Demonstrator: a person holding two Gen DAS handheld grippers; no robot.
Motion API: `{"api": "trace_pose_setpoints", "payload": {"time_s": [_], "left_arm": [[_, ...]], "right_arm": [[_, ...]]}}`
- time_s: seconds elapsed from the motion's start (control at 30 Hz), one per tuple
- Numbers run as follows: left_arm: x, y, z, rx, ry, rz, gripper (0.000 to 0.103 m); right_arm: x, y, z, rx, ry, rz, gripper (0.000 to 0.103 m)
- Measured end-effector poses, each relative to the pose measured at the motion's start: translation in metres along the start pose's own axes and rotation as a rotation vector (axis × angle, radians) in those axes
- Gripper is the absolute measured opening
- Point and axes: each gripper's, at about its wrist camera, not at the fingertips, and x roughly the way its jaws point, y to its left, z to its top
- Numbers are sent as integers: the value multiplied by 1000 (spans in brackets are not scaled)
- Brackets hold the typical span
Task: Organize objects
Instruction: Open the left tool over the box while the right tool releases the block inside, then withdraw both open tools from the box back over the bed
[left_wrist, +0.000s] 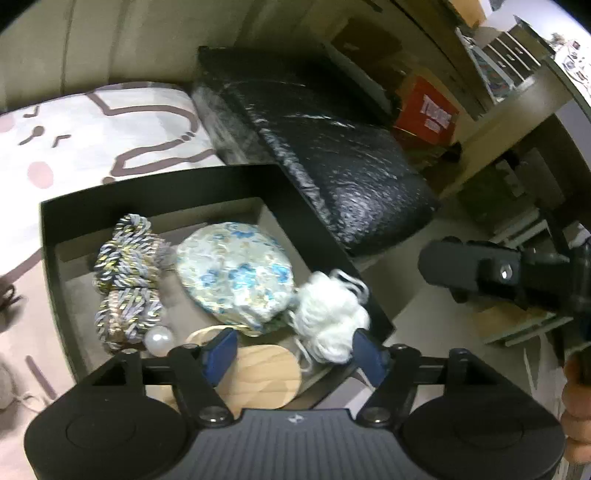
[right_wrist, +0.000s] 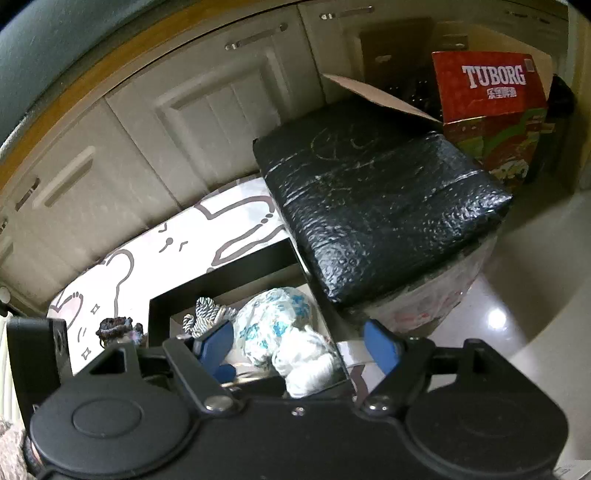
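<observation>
Black, open cardboard box (left_wrist: 303, 221) on the patterned bedsheet (left_wrist: 110, 122) already holds twisted cord bundles (left_wrist: 125, 280), floral pouch (left_wrist: 236, 273), white yarn (left_wrist: 332, 314), wooden disc (left_wrist: 266, 373); dark scrunchie (right_wrist: 116, 326) remains outside; left hand-held gripper (left_wrist: 295, 350) and right hand-held gripper (right_wrist: 299, 343) gape empty.

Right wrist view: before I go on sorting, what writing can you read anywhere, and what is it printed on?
"TUBORG": white letters on the red carton behind the black wrapped block.
Small white characters under that word: too blurred to read.
Lower printed panels of the same carton: pictures, nothing readable.
Faint scrawl on top of the black wrapped block: not readable.
Left wrist view, same carton: lettering blurred.
</observation>
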Motion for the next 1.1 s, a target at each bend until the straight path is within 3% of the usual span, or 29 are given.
{"api": "trace_pose_setpoints", "payload": {"time_s": [0.23, 0.37, 0.53, 0.8, 1.1], "left_arm": [[4, 6, 3, 27, 29, 55, 76], [3, 4, -3, 93, 57, 67, 73], [-4, 3, -1, 78, 69, 73, 71], [-42, -5, 8, 93, 1, 123, 72], [-94, -8, 12, 104, -65, 218, 82]], "right_arm": [[2, 3, -2, 5, 8, 5, 79], [0, 3, -2, -1, 5, 1, 79], [-1, 4, -2, 0, 8, 0, 79], [-12, 10, -3, -18, -12, 1, 79], [-29, 22, -9, -54, -37, -10, 79]]}}
